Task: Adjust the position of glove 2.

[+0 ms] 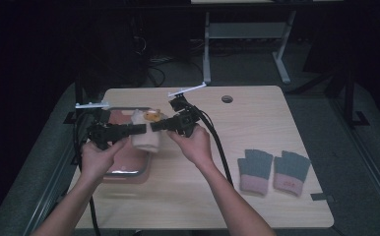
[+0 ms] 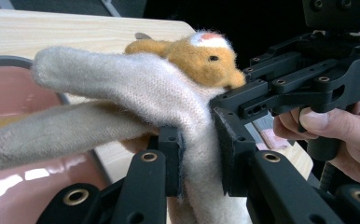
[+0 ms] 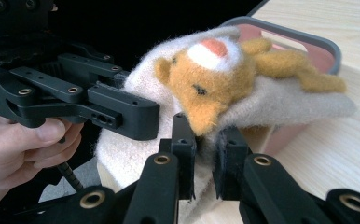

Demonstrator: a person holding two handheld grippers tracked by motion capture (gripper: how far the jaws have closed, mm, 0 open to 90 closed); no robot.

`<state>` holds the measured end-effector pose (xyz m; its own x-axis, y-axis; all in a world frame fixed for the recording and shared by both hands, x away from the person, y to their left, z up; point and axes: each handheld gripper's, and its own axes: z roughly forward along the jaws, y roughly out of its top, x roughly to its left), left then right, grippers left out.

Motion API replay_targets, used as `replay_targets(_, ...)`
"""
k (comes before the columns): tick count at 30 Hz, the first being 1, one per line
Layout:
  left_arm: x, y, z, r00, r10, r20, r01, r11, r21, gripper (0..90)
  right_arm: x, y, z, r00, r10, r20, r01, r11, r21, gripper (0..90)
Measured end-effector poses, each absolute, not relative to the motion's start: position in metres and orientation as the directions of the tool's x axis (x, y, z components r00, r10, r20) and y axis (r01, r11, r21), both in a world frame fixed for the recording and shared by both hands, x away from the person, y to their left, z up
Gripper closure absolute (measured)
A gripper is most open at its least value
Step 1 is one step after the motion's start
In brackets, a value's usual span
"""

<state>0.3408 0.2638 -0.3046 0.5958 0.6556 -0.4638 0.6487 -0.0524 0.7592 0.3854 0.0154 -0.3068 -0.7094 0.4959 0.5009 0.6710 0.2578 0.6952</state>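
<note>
While left gripper [image 1: 140, 129] and right gripper [image 1: 156, 126] both pinch cream mitten [image 1: 143, 136] with toy animal [image 1: 152, 116] inside, it hangs over pink tray [image 1: 129, 172] edge — open table [image 1: 257, 113] right, gloves [image 1: 272, 171] far off.

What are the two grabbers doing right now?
Left gripper: shut on the cream sock.
Right gripper: shut on the same sock, beside the orange plush toy.
</note>
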Motion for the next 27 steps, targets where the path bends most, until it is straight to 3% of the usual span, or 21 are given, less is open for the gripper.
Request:
replay_targets(13, 0.355, 0.297, -0.31, 0.568, 0.678, -0.466, 0.672, -0.054, 0.739, 73.1, 0.404, 0.053, -0.319, -0.7, 0.467, 0.54, 0.689, 0.243, 0.682, 80.3)
replay_targets(27, 0.374, 0.328, -0.351, 0.486, 0.69, -0.537, 0.762, -0.033, 0.647, 73.1, 0.423, 0.086, -0.362, -0.645, 0.479, 0.596, 0.752, 0.257, 0.607, 79.7)
